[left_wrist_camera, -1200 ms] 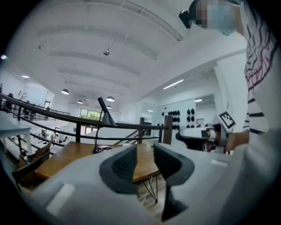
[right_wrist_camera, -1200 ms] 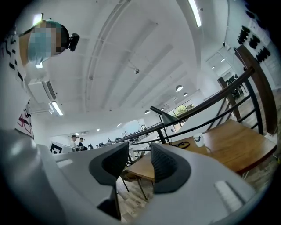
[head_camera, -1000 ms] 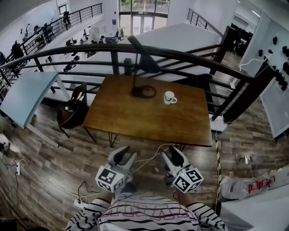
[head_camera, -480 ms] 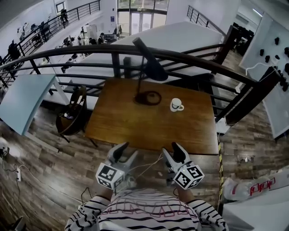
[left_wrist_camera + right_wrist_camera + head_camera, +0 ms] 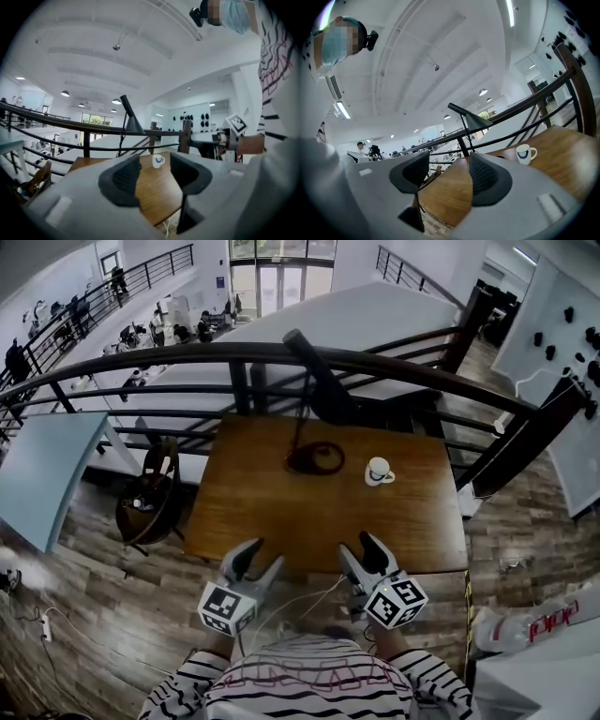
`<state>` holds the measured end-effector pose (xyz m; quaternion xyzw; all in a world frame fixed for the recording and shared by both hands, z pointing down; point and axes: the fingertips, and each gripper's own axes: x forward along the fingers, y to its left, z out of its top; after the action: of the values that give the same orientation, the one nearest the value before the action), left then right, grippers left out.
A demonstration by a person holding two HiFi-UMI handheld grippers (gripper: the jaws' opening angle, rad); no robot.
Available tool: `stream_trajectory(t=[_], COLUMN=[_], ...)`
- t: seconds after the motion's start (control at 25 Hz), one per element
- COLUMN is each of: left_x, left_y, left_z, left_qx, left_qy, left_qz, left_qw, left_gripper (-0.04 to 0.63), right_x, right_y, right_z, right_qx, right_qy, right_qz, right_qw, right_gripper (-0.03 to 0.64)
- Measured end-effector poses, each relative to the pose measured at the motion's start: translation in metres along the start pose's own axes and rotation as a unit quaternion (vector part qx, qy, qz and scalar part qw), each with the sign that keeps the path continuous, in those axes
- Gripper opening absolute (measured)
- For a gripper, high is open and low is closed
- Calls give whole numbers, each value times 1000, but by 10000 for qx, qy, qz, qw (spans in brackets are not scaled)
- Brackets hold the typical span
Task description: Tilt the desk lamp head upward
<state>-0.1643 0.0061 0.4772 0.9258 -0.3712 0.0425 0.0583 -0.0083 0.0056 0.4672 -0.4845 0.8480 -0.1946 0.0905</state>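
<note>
Mezzanine, wooden tabletop (image 5: 281, 521) against railing (image 5: 169, 360). Left gripper (image 5: 262, 559): fingers just spread wide, nothing between. Right gripper (image 5: 356, 548): likewise just parted, empty. Both at tabletop's near edge, closer than second ago. Desk lamp (image 5: 302, 459) at far edge, lamp head (image 5: 330, 390) drooping, untouched. Reach remains.

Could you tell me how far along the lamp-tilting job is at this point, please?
Nothing is done yet: the lamp head slopes downward over the table. In hand: the left claw and right claw hover at the table's near edge; their jaws have just been opening, nothing between them. Left: reach across to the lamp head, grip it and tilt it upward.
</note>
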Motion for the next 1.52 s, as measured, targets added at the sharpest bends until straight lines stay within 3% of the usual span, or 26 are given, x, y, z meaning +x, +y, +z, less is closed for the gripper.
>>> stream_trajectory(t=[0.36, 0.6, 1.04, 1.52], left_x=[37, 61, 154, 245], left_y=[43, 72, 104, 133], left_z=[-10, -2, 8, 2], left_qx=[-234, -215, 24, 324], left_qy=[63, 133, 216, 469], left_qz=[116, 392, 718, 698], left_qw=[9996, 9989, 9972, 9959], left_gripper=[201, 201, 201, 201], right_x=[52, 90, 151, 204], right_y=[-33, -67, -150, -207], right_z=[8, 24, 58, 85], right_qx=[-58, -4, 145, 154], right_qy=[134, 208, 271, 369], right_qz=[-1, 62, 339, 644], right_qw=[9999, 9998, 9990, 9971], right_gripper=[256, 256, 275, 317])
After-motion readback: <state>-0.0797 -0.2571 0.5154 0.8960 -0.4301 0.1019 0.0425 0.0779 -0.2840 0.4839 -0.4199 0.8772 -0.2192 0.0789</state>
